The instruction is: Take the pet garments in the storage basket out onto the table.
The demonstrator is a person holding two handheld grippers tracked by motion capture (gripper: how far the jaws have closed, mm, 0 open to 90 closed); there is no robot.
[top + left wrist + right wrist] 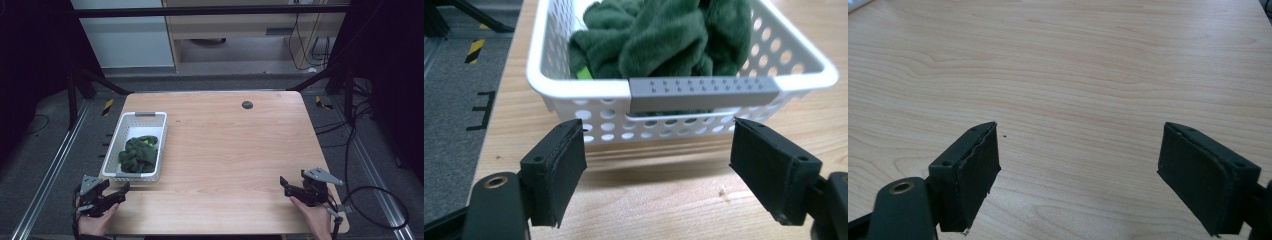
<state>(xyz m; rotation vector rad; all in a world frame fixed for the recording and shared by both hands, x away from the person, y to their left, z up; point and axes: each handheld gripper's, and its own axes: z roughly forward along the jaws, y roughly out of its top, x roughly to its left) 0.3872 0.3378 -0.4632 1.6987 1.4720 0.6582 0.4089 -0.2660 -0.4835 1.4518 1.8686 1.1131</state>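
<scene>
The left tool (114,193) sits at the near left corner of the bench (235,150), its jaws spread wide with nothing between them, aimed at the short near end of the white perforated basket (589,107). From the left gripper view the basket stands just beyond the fingertips (569,150), apart from them, with its grey handle strip (704,93) running across the gap. Inside lies a bundled dark green fleecy cloth (664,35), with a scrap of brighter green showing under it; in the high view the cloth (138,154) fills the near half of the basket.

The right tool (294,188) waits at the near right of the bench, well apart from the basket, its jaws likewise wide and holding nothing, over bare wood in its own view (1078,150).

To my eye this is the approach: the left tool is lined up and nothing is gripped yet. The next move, I would judge, is either to go forward and close on the handle, or to lift over the rim and come down into the cloth, taking care not to shove the light basket along.

The bench is pale wood grain with a small dark round cap (247,104) near its far edge. Around it there is grey carpet, a dark frame, trailing cables and yellow-black tape marks on the floor.
</scene>
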